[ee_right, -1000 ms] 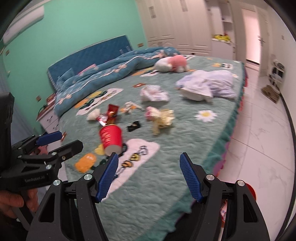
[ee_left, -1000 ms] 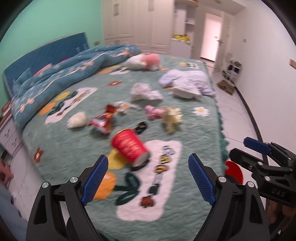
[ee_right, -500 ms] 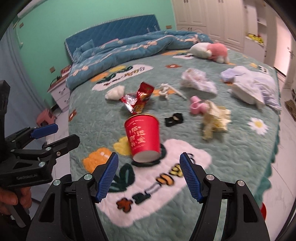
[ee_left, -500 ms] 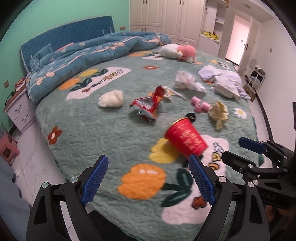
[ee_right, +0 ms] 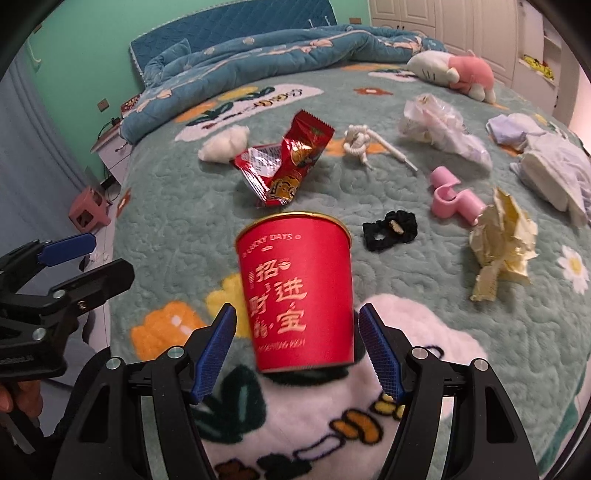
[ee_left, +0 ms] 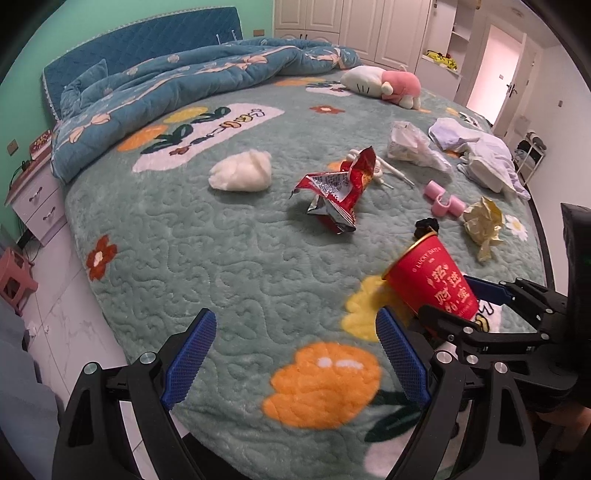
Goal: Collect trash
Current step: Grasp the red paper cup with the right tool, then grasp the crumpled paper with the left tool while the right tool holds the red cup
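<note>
You are bringing the right gripper (ee_right: 297, 349) in around the red paper cup (ee_right: 295, 291), its blue pads spread wide on either side of the base and not yet touching it. A second ago that cup was lying well ahead of the fingers; now it is filling the space between them, so you are closing on the first piece of trash and the squeeze is the next step, by my reading. The cup is sitting tipped on the green quilted bedspread (ee_right: 480, 332), base toward you and gold rim pointing away. Your left gripper (ee_left: 295, 358) is hanging spread and empty over the near corner of the bed, having swung in from farther back, with the cup just beyond its right finger.

Past the cup, the black scrunchie (ee_right: 389, 230) is lying just beside the rim, and the crumpled red snack wrapper (ee_right: 284, 162) is waiting behind it. Farther on, the yellow crumpled paper (ee_right: 504, 240), pink plastic clips (ee_right: 452, 195), a white tissue wad (ee_right: 223, 144) and a crinkled clear bag (ee_right: 439, 125) are scattered well apart. Beyond them, a pink-and-white plush toy (ee_right: 458, 74) and a bunched blue duvet (ee_right: 277, 51) are resting near the blue headboard (ee_right: 229, 27), against a green wall with white wardrobes to the right.
</note>
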`<action>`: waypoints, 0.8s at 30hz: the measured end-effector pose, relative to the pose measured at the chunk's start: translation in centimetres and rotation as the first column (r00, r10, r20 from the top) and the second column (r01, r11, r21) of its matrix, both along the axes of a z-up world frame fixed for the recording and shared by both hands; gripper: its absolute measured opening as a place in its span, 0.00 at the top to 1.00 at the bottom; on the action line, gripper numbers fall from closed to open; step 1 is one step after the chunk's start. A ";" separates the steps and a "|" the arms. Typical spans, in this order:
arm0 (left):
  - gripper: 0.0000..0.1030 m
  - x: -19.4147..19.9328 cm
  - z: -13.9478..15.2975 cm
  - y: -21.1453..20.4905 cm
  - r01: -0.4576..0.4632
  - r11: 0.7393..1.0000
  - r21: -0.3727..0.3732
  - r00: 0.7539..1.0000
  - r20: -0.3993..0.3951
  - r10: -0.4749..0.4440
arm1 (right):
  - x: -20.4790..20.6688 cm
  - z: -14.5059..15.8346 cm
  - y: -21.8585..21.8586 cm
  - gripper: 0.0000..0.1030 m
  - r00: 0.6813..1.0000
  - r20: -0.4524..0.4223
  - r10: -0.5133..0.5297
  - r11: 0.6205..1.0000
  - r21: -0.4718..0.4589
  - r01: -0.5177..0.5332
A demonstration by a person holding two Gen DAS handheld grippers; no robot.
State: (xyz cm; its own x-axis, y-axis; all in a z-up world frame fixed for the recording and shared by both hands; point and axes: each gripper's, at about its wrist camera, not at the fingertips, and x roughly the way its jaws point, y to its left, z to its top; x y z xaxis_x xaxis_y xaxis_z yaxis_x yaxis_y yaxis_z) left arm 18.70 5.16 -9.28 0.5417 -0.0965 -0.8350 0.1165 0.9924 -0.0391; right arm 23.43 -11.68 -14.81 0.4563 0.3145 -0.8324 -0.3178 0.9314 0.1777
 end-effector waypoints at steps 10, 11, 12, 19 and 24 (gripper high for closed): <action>0.15 0.8 -0.3 -1.3 0.029 1.000 0.012 0.999 -0.016 -0.029 | 0.2 -0.1 -1.8 0.47 1.000 -0.007 -0.023 0.995 0.095 0.024; 0.15 0.7 -0.2 -1.7 0.036 0.999 0.011 0.999 -0.015 -0.036 | -0.1 0.3 -2.3 0.47 0.999 0.002 -0.034 0.994 0.100 0.033; 0.15 0.7 -0.1 -2.0 0.041 0.999 0.011 0.999 -0.015 -0.041 | -0.5 0.8 -2.8 0.47 0.999 0.013 -0.044 0.994 0.104 0.043; 0.15 0.5 1.5 -6.4 0.129 0.992 -0.004 0.992 0.009 -0.129 | -4.3 5.3 -8.8 0.47 0.982 0.109 -0.155 0.982 0.129 0.140; 0.15 1.2 2.2 -11.3 0.222 0.975 -0.030 0.975 0.021 -0.222 | -5.8 6.9 -13.8 0.47 0.956 0.145 -0.256 0.963 0.119 0.240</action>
State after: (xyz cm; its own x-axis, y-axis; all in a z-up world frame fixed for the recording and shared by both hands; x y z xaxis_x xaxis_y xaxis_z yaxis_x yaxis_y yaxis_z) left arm 19.87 -6.11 -7.07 0.5185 -0.2422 -0.8201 0.3346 0.9400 -0.0661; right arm 17.59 -25.50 -7.86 0.6534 0.2521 -0.7138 -0.1105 0.9646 0.2395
